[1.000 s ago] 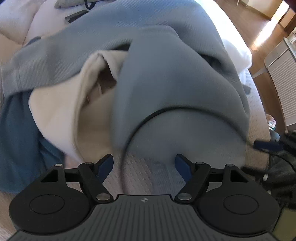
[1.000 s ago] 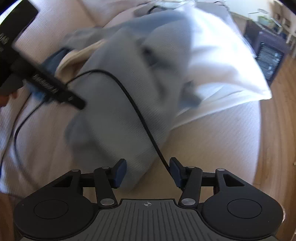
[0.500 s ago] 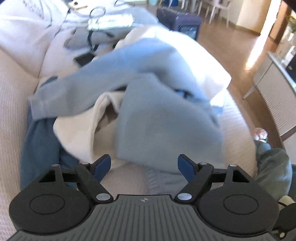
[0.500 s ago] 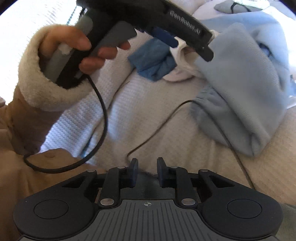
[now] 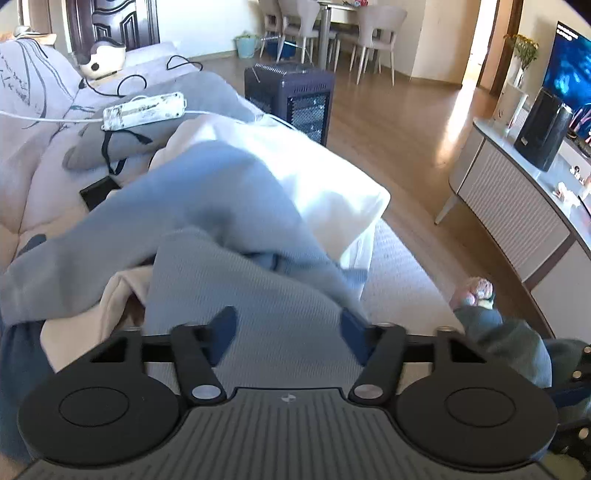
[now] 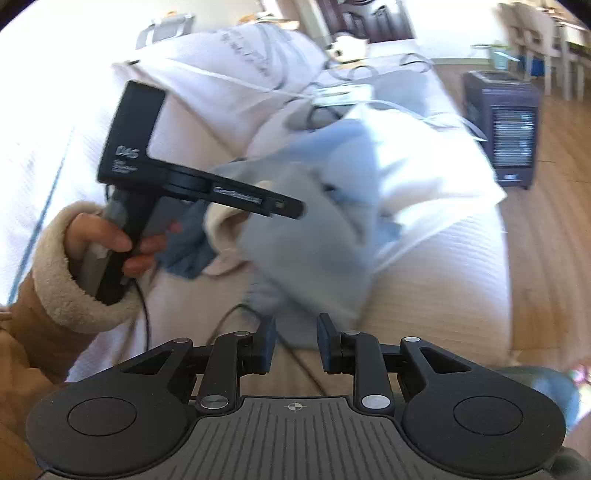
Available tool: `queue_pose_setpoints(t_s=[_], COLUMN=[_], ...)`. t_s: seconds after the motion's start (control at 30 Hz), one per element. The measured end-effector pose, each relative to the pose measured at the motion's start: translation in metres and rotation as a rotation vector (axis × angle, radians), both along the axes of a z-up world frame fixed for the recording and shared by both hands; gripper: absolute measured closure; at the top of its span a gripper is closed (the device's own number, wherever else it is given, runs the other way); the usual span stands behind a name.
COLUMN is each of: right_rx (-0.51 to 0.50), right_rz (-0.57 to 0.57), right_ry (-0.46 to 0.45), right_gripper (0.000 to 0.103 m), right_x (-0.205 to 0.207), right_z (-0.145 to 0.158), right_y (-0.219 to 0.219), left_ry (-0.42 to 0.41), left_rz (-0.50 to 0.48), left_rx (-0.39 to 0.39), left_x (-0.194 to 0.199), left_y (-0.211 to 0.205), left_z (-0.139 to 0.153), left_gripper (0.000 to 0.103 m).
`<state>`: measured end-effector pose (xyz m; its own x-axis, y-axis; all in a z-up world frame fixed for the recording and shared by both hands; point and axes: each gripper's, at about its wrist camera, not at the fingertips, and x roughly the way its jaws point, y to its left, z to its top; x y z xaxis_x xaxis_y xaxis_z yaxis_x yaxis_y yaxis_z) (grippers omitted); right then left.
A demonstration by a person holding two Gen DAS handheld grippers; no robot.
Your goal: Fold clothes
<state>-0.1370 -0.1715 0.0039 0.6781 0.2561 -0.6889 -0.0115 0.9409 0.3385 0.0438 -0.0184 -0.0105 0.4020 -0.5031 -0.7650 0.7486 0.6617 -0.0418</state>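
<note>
The left wrist view looks down on the pile of clothes on the sofa [image 5: 402, 266]: a light blue sweatshirt [image 5: 236, 266] lies on top, a cream garment [image 5: 92, 317] pokes out beneath it toward the sofa's back, and a darker blue piece [image 5: 18, 354] sits at the frame's left edge. The left tool [image 5: 288, 328] stands about half wide above the sweatshirt, its jaws closing, with blue cloth seen between the fingers but no pad pressing on it.

Only the right wrist view shows the person — a hand [image 6: 110, 243] in a fleece-cuffed sleeve [image 6: 55, 280] gripping the left tool's handle over the pile, near the sofa's back cushions. It also shows the right tool [image 6: 294, 341], narrow and opening, with a black cable [image 6: 295, 354] running between its fingers and the sweatshirt's hem [image 6: 295, 314] just ahead of them.

Only the left view takes in the TV cabinet [image 5: 517, 206] and dining chairs [image 5: 373, 26]; both show the dark heater [image 5: 291, 96] beyond the sofa's far end.

The right view is blurred — the garments' folds are hard to make out there, and the white pillow [image 5: 325, 177] hides the sweatshirt's far side.
</note>
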Motion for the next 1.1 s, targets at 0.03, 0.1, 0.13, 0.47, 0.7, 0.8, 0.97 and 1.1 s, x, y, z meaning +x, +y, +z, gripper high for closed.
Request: queue_pose_setpoints(t_s=[0.03, 0.1, 0.13, 0.47, 0.7, 0.8, 0.97, 1.1], right_rx=[0.001, 0.001, 0.002, -0.031, -0.02, -0.033, -0.026, -0.064], right_rz=[-0.02, -0.038, -0.043, -0.009, 0.012, -0.016, -0.068, -0.07], right_ry=[0.004, -0.003, -0.005, 0.038, 0.107, 0.123, 0.12, 0.138], right_gripper=[0.077, 0.077, 0.077, 0.077, 0.073, 0.073, 0.057, 0.05], right_x=[-0.003, -0.004, -0.005, 0.025, 0.056, 0.072, 0.1, 0.118], right_z=[0.001, 0.001, 0.001, -0.022, -0.053, -0.062, -0.07, -0.081], right_y=[-0.005, -0.005, -0.006, -0.004, -0.006, -0.013, -0.02, -0.013], left_ry=[0.001, 0.002, 0.007, 0.111, 0.204, 0.146, 0.056, -0.029], left_rz=[-0.004, -0.021, -0.036, -0.021, 0.142, 0.198, 0.181, 0.167], left_rx=[-0.003, 0.0, 0.019, 0.227, 0.232, 0.208, 0.138, 0.148], left_x=[0.001, 0.001, -0.001, -0.011, 0.008, 0.018, 0.033, 0.041], left_y=[-0.003, -0.009, -0.014, -0.003, 0.062, 0.071, 0.055, 0.028], left_z=[-0.001, -0.005, -0.01, -0.077, -0.088, -0.069, -0.039, -0.041], left_gripper=[0.051, 0.053, 0.055, 0.067, 0.065, 0.066, 0.03, 0.013])
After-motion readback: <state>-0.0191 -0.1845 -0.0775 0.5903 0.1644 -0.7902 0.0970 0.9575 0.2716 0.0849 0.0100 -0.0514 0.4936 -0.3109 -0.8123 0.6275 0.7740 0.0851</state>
